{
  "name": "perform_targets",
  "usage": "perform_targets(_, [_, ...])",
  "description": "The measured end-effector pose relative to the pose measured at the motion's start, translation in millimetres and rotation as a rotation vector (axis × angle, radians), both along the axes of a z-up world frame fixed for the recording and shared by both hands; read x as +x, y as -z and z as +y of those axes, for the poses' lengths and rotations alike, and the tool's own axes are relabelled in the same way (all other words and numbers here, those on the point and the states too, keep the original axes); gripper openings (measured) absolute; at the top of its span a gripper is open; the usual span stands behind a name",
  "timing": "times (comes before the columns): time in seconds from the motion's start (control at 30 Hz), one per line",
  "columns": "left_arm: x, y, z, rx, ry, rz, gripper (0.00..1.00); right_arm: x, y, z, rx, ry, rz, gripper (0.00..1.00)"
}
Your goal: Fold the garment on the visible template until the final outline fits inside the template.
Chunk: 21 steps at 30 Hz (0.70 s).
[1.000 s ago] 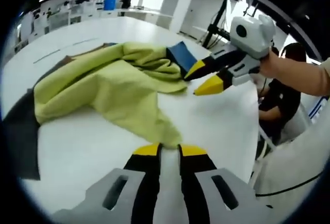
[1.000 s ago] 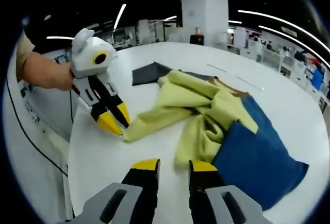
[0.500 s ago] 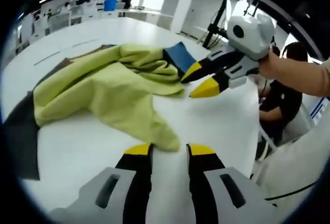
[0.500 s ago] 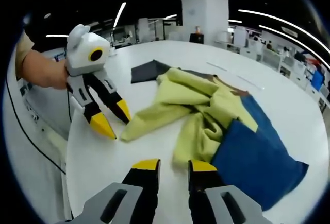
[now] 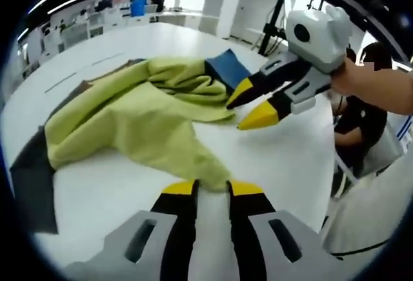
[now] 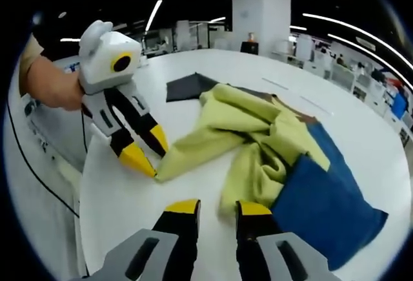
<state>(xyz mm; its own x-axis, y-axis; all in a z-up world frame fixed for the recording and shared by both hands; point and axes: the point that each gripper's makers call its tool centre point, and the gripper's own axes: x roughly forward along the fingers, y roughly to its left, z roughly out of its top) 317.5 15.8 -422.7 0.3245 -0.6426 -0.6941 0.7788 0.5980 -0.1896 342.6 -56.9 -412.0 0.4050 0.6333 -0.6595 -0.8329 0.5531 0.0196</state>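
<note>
**Both grippers at the near edge of a crumpled garment**

A yellow-green garment [image 5: 139, 116] with a blue part [image 6: 322, 200] lies bunched on the white counter [image 5: 284, 158], on top of a dark grey template [image 5: 32, 177] that shows at its far side.

In the left gripper view, the left gripper [image 5: 211, 188] stands low over the counter, its yellow-tipped fingers [image 5: 181, 188] slightly spread on either side of a pointed corner of the garment; whether they touch the cloth cannot be told. In the right gripper view, that gripper's tips sit right at the same corner.

The right gripper [image 6: 217, 208] has its fingers [image 6: 184, 207] apart, with a fold of the yellow-green cloth just ahead of the gap and the blue part beside the right-hand finger. Seen from the left gripper view, its tips are spread and close to the garment's edge near the blue part.
</note>
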Motion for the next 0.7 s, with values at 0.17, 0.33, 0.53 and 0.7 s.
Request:
perform_targets(0.17, [2.3, 0.5, 2.1, 0.006, -0.009, 0.001, 0.08, 1.4, 2.2, -0.2, -0.013, -0.004, -0.003, 0.14])
perform_targets(0.33, [2.3, 0.8, 0.3, 0.006, -0.006, 0.001, 0.06, 2.1, 4.6, -0.9, -0.021, -0.007, -0.001, 0.12])
perform_targets(0.53, [1.9, 0.4, 1.1, 0.007, -0.002, 0.001, 0.04, 3.5, 7.2, -2.9, -0.038, -0.012, -0.01, 0.06])
perform_targets(0.7, [1.8, -0.5, 2.6, 0.001, -0.005, 0.002, 0.02, 4.5, 9.0, -5.2, -0.05, -0.009, -0.013, 0.02])
